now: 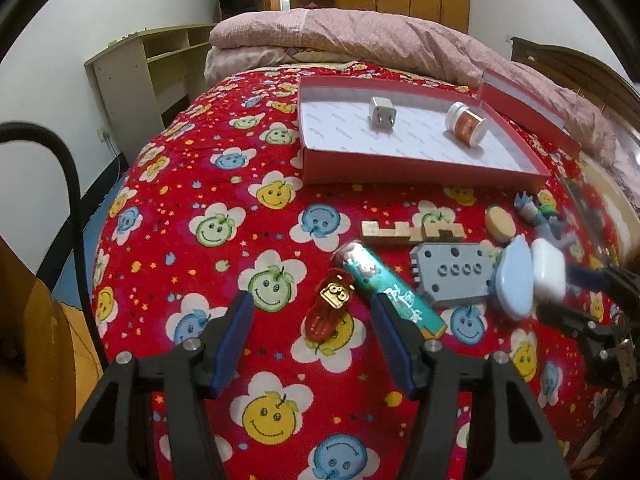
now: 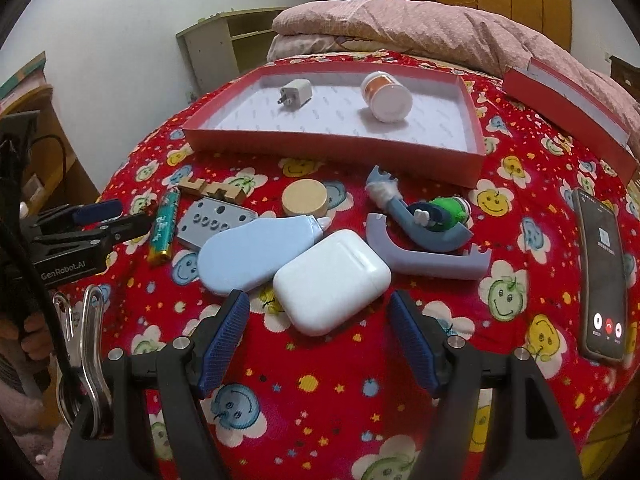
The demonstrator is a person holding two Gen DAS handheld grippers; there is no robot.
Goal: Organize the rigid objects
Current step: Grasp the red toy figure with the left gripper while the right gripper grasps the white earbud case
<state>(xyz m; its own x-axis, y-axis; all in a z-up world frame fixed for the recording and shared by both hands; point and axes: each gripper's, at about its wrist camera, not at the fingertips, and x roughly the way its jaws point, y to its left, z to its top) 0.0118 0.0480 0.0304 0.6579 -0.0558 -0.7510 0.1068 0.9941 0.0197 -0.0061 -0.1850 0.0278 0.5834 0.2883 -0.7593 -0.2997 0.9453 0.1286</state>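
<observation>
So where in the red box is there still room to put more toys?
The red box is bare in front of the white charger and the jar, along its near wall. The bedspread below it is crowded, from the green battery to the phone.

Smiley-flower bedspread (image 2: pixel 328 396), pink quilt (image 2: pixel 400 20), shelf (image 1: pixel 136 68)

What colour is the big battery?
Teal with a gold end, the battery shows best in the right wrist view.

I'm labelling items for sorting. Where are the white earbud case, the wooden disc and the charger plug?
white earbud case (image 2: pixel 332 280), right wrist view, middle of its lid face.
wooden disc (image 2: pixel 304 199), right wrist view, flat top.
charger plug (image 2: pixel 298 94), right wrist view, white body, inside the tray.
</observation>
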